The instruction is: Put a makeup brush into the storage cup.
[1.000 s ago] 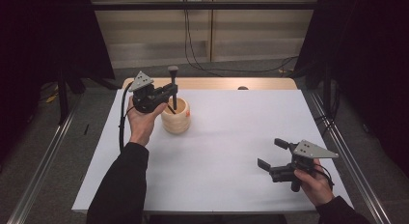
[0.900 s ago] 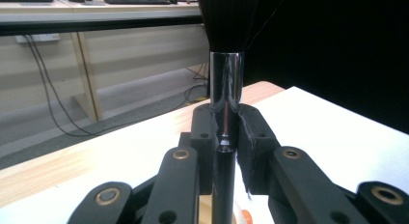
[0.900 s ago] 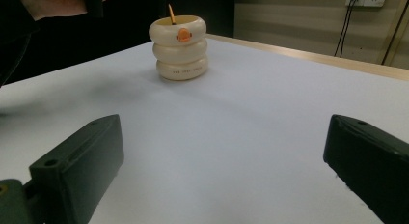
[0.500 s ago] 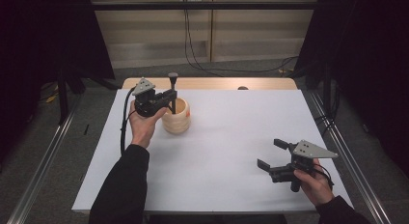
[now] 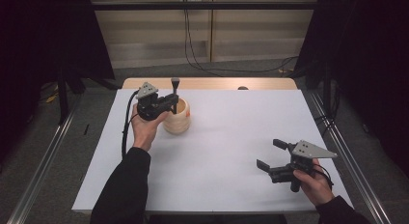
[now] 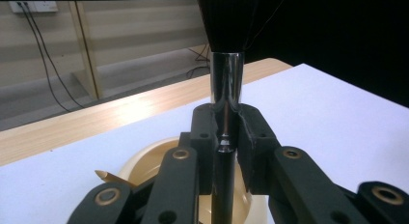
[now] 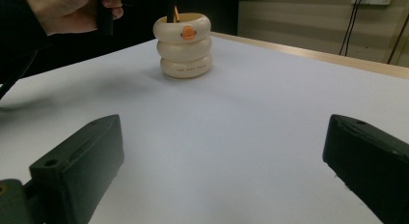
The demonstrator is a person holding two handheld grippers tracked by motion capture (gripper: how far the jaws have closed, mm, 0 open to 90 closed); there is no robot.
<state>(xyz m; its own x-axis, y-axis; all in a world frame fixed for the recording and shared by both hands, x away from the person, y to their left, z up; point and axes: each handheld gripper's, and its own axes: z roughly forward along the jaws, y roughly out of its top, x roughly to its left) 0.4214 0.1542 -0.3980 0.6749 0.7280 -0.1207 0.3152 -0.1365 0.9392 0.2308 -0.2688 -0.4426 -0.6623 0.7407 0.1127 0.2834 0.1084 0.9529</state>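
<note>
A black-bristled makeup brush with a shiny metal ferrule stands upright, bristles up, its dark handle reaching down into the cream ribbed ceramic holder. The left gripper, just above the holder's rim, is clamped on the brush's handle. A gold-tipped stick leans inside the holder. Well apart from the holder, toward the near right of the white table, the right gripper hangs with jaws spread, grasping nothing.

Cream, black and white on the tabletop

The ringed holder is cream with a small orange badge (faint lettering below it), and a gold tip shows inside. The brush has black bristles, a shiny silver ferrule and a dark handle. Both grippers are black with grey plates: left gripper, right gripper. The tabletop is white, edged in light wood.
</note>
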